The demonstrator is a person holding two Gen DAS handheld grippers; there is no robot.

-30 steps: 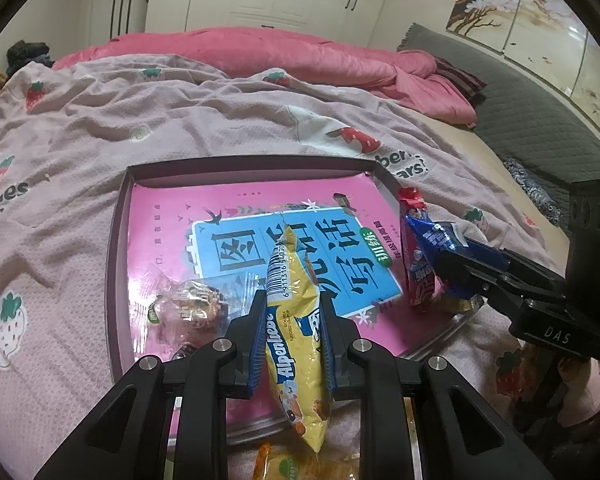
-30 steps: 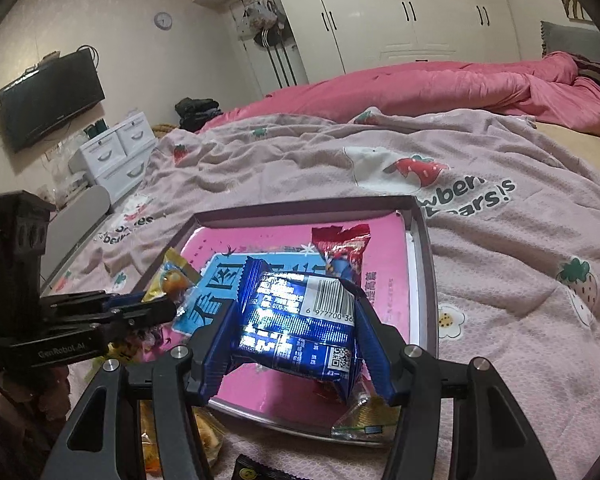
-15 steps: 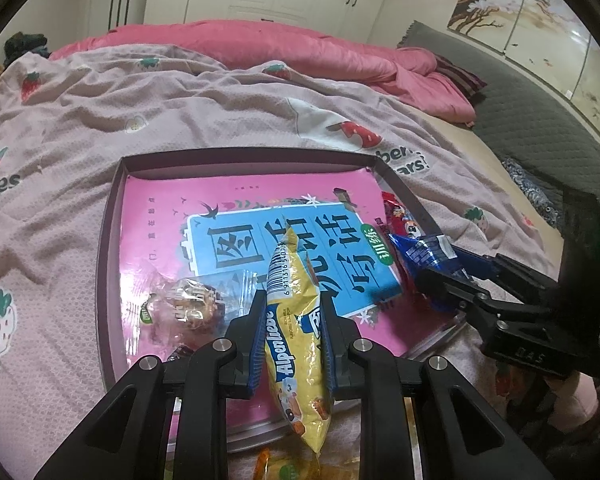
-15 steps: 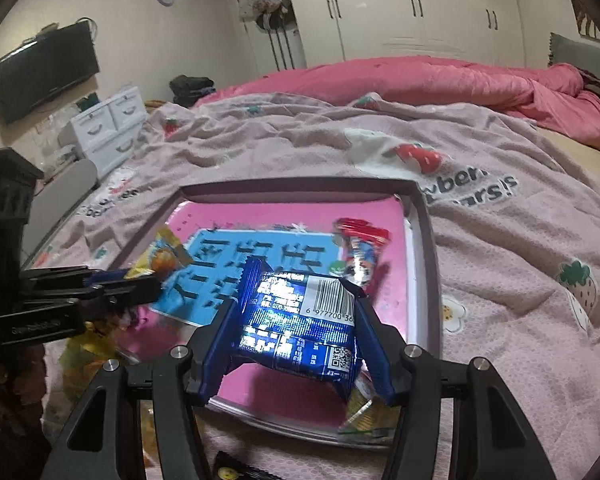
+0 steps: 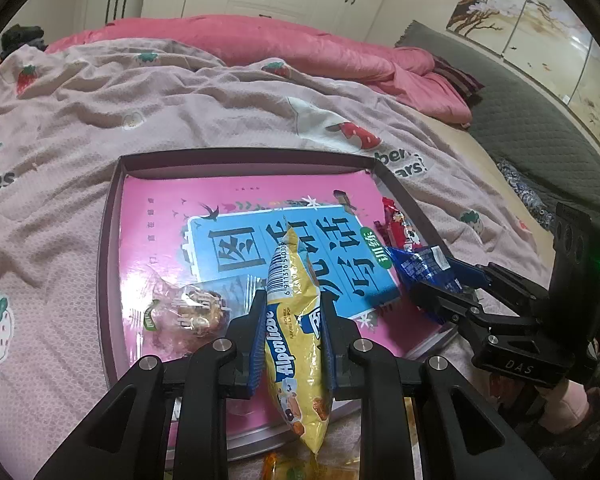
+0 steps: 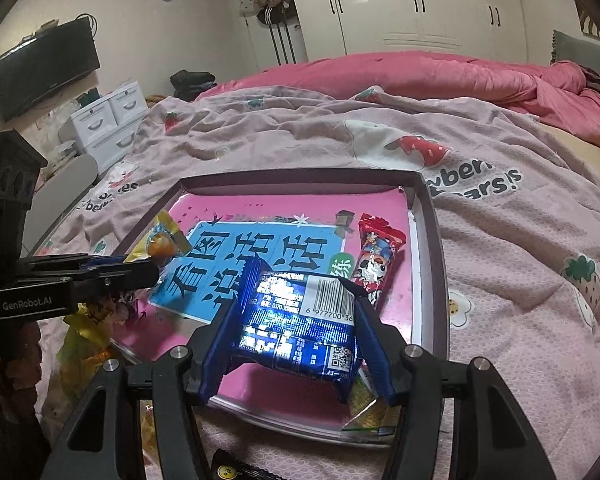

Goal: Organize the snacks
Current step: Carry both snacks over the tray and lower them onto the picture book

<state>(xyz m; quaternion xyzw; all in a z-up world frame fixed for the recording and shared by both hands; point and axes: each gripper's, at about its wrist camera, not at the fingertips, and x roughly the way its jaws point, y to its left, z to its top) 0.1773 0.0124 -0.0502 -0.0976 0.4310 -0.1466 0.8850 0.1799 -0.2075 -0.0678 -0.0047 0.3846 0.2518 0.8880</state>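
My left gripper [image 5: 293, 308] is shut on a long yellow Alpenliebe packet [image 5: 296, 344] held upright over the near edge of the dark-rimmed tray [image 5: 244, 160]. A pink and blue book [image 5: 300, 256] lines the tray. My right gripper [image 6: 300, 300] is shut on a shiny blue snack packet [image 6: 300, 328] above the tray's near right part; from the left wrist view it shows at the right [image 5: 432, 276]. A red candy bar [image 6: 376, 256] lies along the tray's right wall [image 6: 428, 264]. A clear-wrapped brown pastry [image 5: 192, 312] lies in the near left of the tray.
The tray sits on a bed with a pink strawberry-print blanket [image 6: 520, 280]. A rolled pink duvet [image 5: 260, 40] lies at the back. Loose yellow and green wrappers [image 6: 368, 412] lie at the tray's near edge. White wardrobes, a drawer unit [image 6: 104, 120] and a wall television [image 6: 44, 68] stand beyond.
The right gripper with the blue packet has shifted slightly left over the tray's right side. The left gripper keeps the yellow packet in the same place.
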